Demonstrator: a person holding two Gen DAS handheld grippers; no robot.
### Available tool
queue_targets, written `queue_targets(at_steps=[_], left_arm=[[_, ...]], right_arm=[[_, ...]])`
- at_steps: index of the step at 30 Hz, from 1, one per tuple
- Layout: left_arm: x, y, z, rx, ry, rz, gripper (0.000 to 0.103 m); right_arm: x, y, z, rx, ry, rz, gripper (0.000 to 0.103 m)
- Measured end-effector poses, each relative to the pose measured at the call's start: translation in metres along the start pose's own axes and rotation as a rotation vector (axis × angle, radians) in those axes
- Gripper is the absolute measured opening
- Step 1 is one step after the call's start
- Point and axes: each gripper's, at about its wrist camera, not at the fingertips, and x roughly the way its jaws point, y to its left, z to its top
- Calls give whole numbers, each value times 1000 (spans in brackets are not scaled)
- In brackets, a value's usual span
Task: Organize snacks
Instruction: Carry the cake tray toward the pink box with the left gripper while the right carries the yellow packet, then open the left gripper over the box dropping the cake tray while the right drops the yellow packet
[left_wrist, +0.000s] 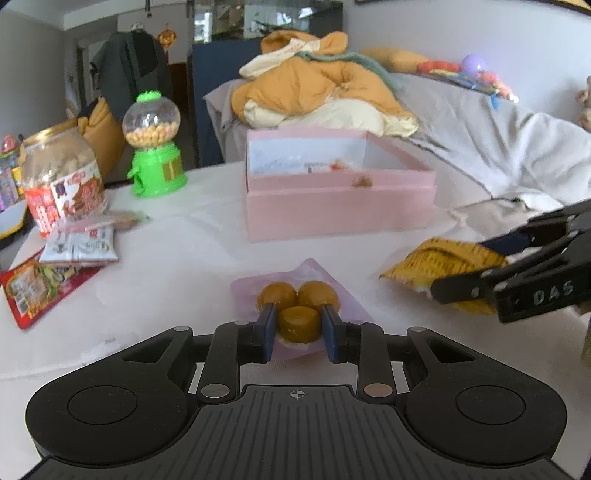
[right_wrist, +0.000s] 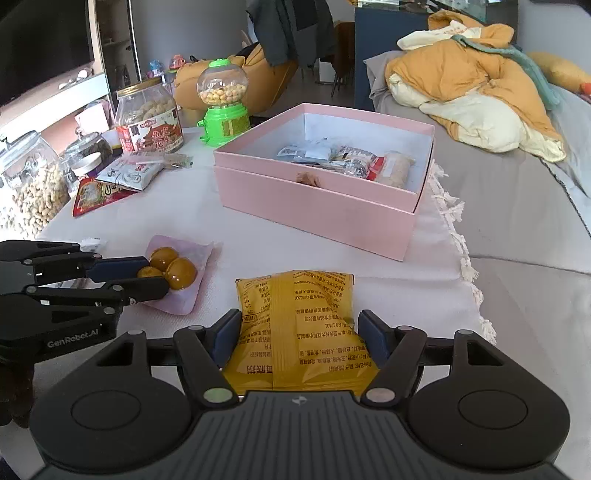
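Your left gripper (left_wrist: 299, 326) has its jaws pinching the nearest of three amber round sweets sealed in a pink pouch (left_wrist: 295, 291), blue pads against both sides of that sweet. The pouch lies on the white cloth of the bench (left_wrist: 177, 280), left of the yellow bag.

Your right gripper (right_wrist: 297, 336) has its jaws closed on a yellow snack bag (right_wrist: 299, 325), the pads pressing into the bag's two edges; the bag's far end points toward the pink box (right_wrist: 317, 210).

That box stands open just beyond both packs, with several wrapped snacks lying inside against its far right wall. Further left on the bench you have a red packet (right_wrist: 98, 194), a white packet (right_wrist: 129, 173) on top of it, a jar of coated nuts (right_wrist: 149, 120) and a green candy dispenser (right_wrist: 223, 103). Behind the bench, an orange and cream quilt (right_wrist: 472, 88) is heaped on a grey sofa.
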Motion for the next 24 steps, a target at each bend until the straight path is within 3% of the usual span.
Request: queue_targets(at_steps=[6,12,14,16,17,19,21,24], left_arm=[[-6,0,37,-1,-101,-27,31],[14,1,110,-35,-232,-31,31],[30,7,135,-118,-258,-69,32],[59,20,153,-266,-202,-142,32],[76,25,156,-331,-158,-155,32],[95,32,153,-395,-121,-100,29],[93,36,143,-366,-141,-73,29],[67,45,118,-283,-171,-110,29]], right_arm=[[-3,-6,0,16,-9,14,70],[-8,-12,1,12,-14,28,70],[-8,-13,1,10,-20,21,70],[-7,-14,3,18,-20,25,70],[-6,-14,4,22,-18,27,70],[-4,-13,4,24,-11,21,70],[-4,-12,3,19,-4,12,70],[-8,-13,1,5,-1,4,70]])
